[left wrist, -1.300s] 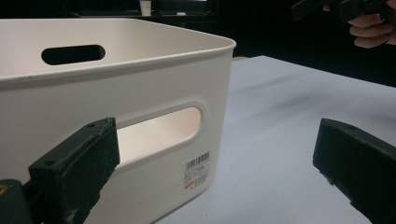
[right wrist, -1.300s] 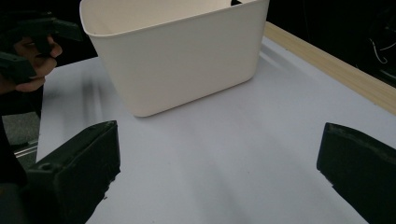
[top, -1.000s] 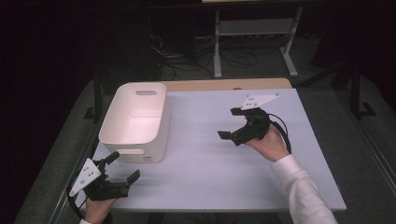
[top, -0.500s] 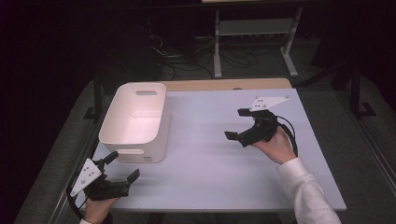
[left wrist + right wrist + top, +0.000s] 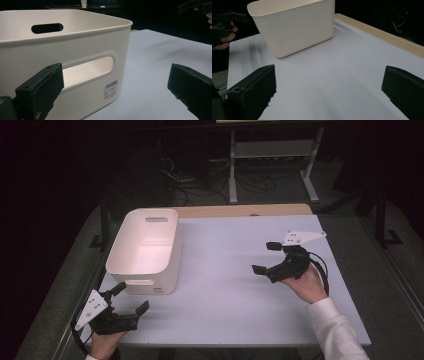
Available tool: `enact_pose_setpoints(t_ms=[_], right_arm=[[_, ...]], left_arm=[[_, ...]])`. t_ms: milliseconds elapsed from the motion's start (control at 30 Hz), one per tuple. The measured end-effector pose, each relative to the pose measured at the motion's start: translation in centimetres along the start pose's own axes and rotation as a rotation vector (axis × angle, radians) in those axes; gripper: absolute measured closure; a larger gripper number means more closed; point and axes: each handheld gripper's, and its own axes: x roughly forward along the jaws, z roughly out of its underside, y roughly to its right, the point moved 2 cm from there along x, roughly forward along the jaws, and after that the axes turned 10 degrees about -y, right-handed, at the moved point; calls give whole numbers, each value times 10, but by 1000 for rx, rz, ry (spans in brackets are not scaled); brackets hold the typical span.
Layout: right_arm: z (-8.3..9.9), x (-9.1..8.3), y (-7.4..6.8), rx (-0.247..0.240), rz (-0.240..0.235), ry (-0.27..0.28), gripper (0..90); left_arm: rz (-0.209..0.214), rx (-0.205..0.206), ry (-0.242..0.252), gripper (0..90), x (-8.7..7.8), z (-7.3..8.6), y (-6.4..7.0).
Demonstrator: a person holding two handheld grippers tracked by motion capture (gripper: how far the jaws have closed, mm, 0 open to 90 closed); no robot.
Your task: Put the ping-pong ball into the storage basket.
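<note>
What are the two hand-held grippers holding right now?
Nothing. The left hand-held gripper is open near the white plastic bin, pointing at its handle slot. The right hand-held gripper is open above the table.

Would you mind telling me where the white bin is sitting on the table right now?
In the high view, the white bin stands on the table's far left part, just beyond the left gripper and well apart from the right gripper.

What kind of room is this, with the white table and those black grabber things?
Probably a lab or workshop for recording handling tasks. A person holds a left gripper and a right gripper over a plain white table with one white plastic bin, and loose cables trail across the dark floor behind.
</note>
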Motion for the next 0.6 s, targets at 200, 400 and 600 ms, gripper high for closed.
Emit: enact_pose_setpoints(t_ms=[200, 400, 600], right_arm=[[11, -8, 0, 16, 8, 20, 0], [22, -12, 0, 21, 24, 35, 0], [31, -15, 0, 35, 34, 42, 0]], left_arm=[[0, 3, -7, 2, 0, 0, -1], [-6, -13, 8, 2, 1, 0, 0], [-11, -10, 10, 1, 0, 0, -1]])
